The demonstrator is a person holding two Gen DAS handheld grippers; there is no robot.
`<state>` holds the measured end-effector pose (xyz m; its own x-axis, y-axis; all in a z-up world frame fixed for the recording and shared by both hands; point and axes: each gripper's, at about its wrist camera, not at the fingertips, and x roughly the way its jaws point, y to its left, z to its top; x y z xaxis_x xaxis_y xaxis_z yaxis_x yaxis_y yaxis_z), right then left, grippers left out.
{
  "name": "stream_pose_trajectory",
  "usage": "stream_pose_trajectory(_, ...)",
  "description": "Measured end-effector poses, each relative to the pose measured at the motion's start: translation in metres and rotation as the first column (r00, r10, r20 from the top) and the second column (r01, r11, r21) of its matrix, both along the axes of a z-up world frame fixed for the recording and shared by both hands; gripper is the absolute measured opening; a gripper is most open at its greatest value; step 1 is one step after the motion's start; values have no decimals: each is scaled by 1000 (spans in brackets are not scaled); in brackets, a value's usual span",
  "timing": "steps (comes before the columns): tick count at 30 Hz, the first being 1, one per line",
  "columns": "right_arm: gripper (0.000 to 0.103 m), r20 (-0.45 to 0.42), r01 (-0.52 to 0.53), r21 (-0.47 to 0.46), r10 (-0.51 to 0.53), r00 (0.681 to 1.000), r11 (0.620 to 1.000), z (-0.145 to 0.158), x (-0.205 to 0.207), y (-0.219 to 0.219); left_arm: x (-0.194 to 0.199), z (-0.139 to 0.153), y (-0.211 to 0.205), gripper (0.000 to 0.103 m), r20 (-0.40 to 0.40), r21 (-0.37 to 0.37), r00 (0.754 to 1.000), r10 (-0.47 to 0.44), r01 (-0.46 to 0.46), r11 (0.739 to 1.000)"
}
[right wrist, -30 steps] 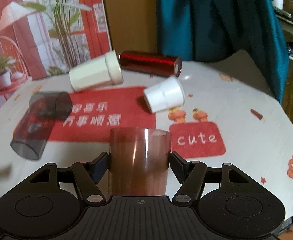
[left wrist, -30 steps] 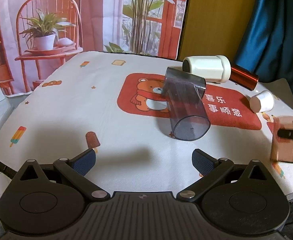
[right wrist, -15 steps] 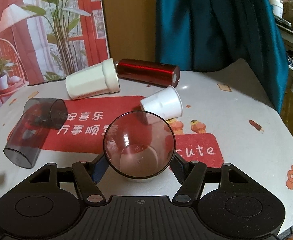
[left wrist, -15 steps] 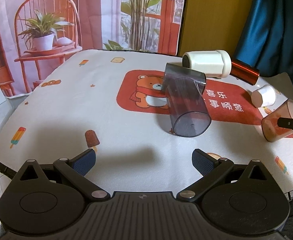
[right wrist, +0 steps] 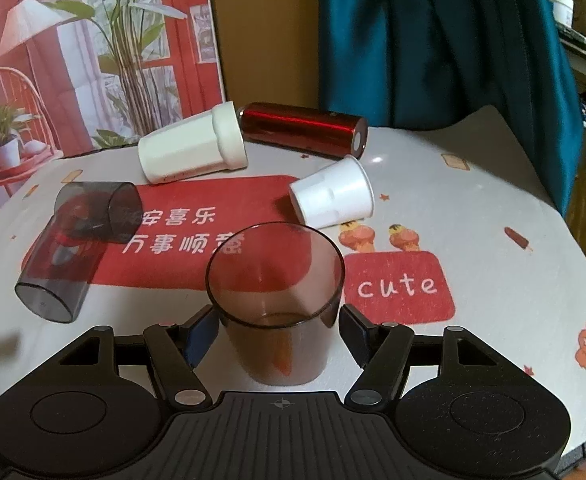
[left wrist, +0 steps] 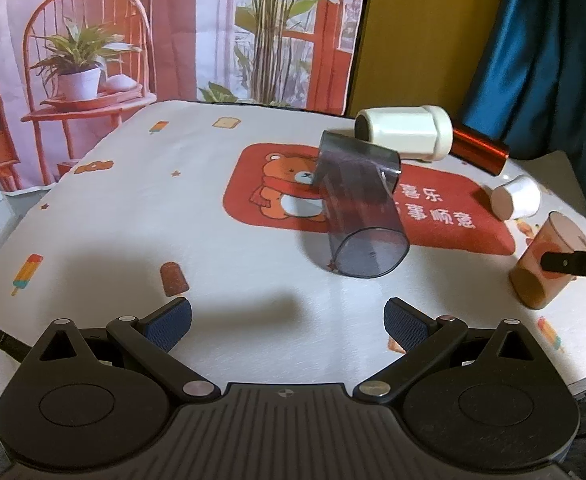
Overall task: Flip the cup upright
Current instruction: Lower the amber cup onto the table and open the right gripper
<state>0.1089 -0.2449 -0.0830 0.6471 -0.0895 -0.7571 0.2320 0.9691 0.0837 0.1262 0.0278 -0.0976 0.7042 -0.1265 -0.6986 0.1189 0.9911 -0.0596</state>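
Note:
My right gripper [right wrist: 277, 330] is shut on a translucent brown cup [right wrist: 275, 300], held mouth up and tilted a little. The same cup shows in the left wrist view [left wrist: 545, 261] at the far right, tilted, with a right finger [left wrist: 577, 265] across it. A smoky grey transparent cup [left wrist: 359, 210] lies on its side on the red bear print; it also shows in the right wrist view [right wrist: 75, 246]. My left gripper [left wrist: 287, 322] is open and empty near the table's front edge, short of the grey cup.
A cream tumbler [right wrist: 193, 150], a shiny red cylinder [right wrist: 303, 128] and a small white cup [right wrist: 333, 196] lie on their sides at the back of the table [left wrist: 113, 220]. A teal curtain [right wrist: 433, 40] hangs behind. The table edge curves away at right.
My right gripper has rotated the brown cup from mouth down, through mouth toward the camera, to mouth up. The left gripper has stayed almost still.

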Motion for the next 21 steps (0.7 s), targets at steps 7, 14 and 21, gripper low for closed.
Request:
stream_pose_trajectory(7, 103, 0, 45, 27, -45, 999, 999, 16, -11, -4, -3, 13, -5, 103, 33, 23, 999, 7, -8, 1000)
stream_pose_trajectory(14, 103, -9, 33, 61, -32, 999, 998, 45, -30, -2, -8, 49, -4, 103, 74, -10, 997, 20, -19, 1000)
stream_pose_trajectory(21, 103, 29, 16, 85, -18, 999, 996, 78, -59, 5, -26, 82, -12, 103, 96, 14, 995, 5, -7, 1000)
